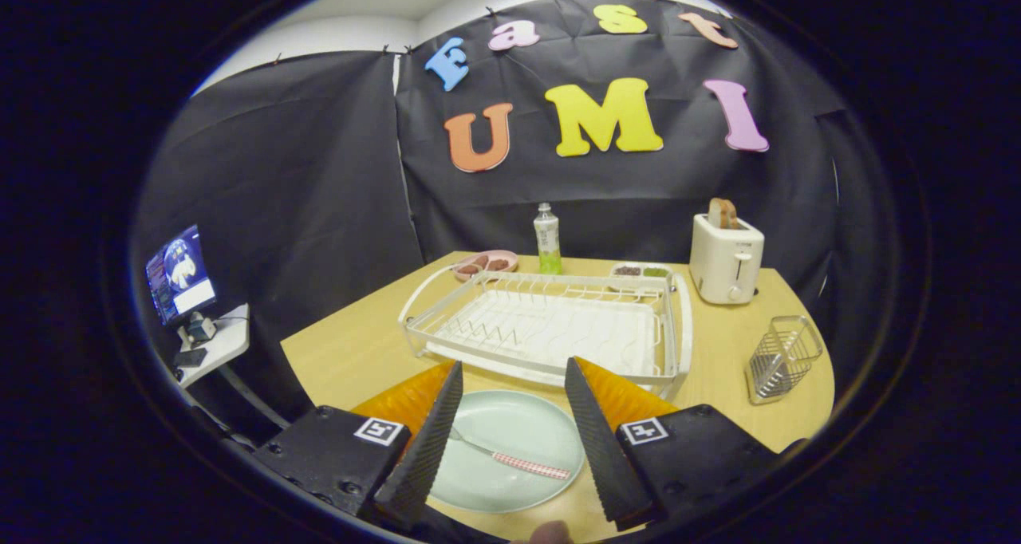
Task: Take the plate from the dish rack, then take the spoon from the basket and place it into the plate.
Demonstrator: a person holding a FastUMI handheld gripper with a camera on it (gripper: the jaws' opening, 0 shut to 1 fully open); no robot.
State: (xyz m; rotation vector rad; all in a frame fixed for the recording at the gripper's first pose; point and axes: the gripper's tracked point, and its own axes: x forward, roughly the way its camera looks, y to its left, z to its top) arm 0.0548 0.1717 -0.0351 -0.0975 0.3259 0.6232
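We hold the gripper (510,384) with fingers apart and empty. At lower centre, the spoon (510,456) lies on the plate (518,424), flat before the rack (550,329); delivery appears complete.

**No readable text for you here**

You can read nothing: the square coded tags (379,431) on the tongs (510,376) carry patterns, not words. The bottle (547,239) label and the toaster (726,258) front are too small to make out.

Pale green plate (510,448), pink-checked spoon (510,458), white dish rack (550,325)
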